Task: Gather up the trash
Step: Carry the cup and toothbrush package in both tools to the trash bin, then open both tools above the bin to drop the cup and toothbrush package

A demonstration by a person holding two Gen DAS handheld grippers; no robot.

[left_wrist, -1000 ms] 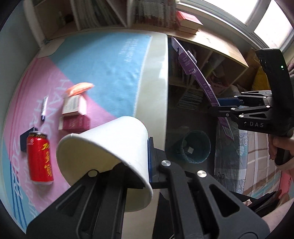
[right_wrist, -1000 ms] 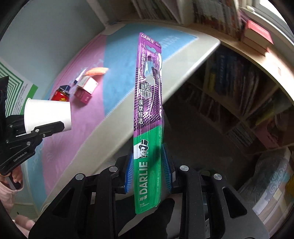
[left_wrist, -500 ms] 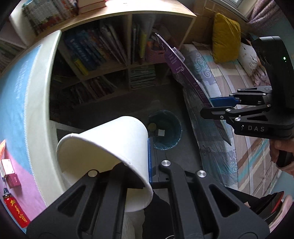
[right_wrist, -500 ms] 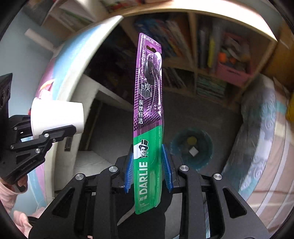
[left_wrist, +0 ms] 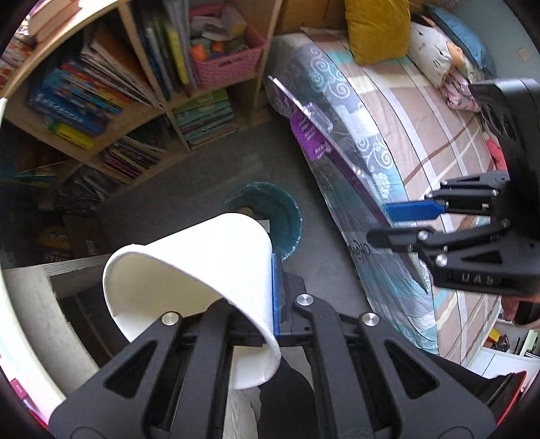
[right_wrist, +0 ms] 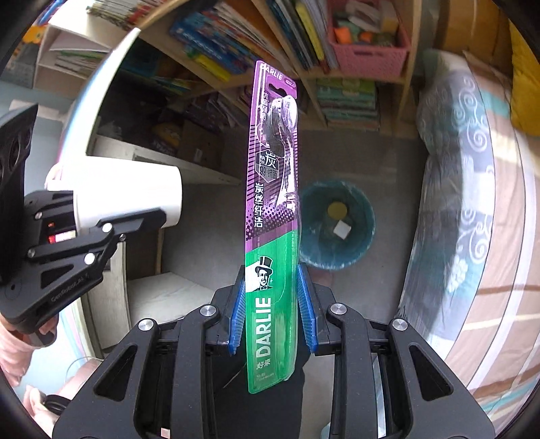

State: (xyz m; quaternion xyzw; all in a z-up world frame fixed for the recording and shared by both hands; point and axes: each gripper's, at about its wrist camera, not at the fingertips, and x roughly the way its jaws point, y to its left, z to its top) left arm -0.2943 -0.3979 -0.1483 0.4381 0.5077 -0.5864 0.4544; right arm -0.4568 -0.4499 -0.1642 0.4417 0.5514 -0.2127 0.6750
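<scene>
My left gripper (left_wrist: 270, 290) is shut on the rim wall of a white paper cup (left_wrist: 202, 270), which lies tilted across the fingers and hides part of the bin. My right gripper (right_wrist: 271, 310) is shut on a purple and green Darlie toothbrush pack (right_wrist: 273, 189) that stands upright between the blue pads (right_wrist: 305, 307). A teal trash bin (right_wrist: 337, 226) with a liner sits on the grey floor below both grippers, with a yellow disc and a white scrap inside. The bin (left_wrist: 273, 209) shows in the left wrist view just beyond the cup. Each gripper appears in the other's view: right gripper (left_wrist: 408, 223), left gripper (right_wrist: 135, 223).
A wooden bookshelf (left_wrist: 141, 84) full of books and a pink basket (left_wrist: 226, 60) stands beyond the bin. A bed (right_wrist: 472, 202) with a patterned cover and a yellow pillow (left_wrist: 374, 27) flanks the bin on the right. The white desk edge (right_wrist: 101, 101) is on the left.
Both grippers swung off the desk top and dropped toward the floor. The desk with can and boxes left view; the bin now lies nearer, right under the cup and the pack.
</scene>
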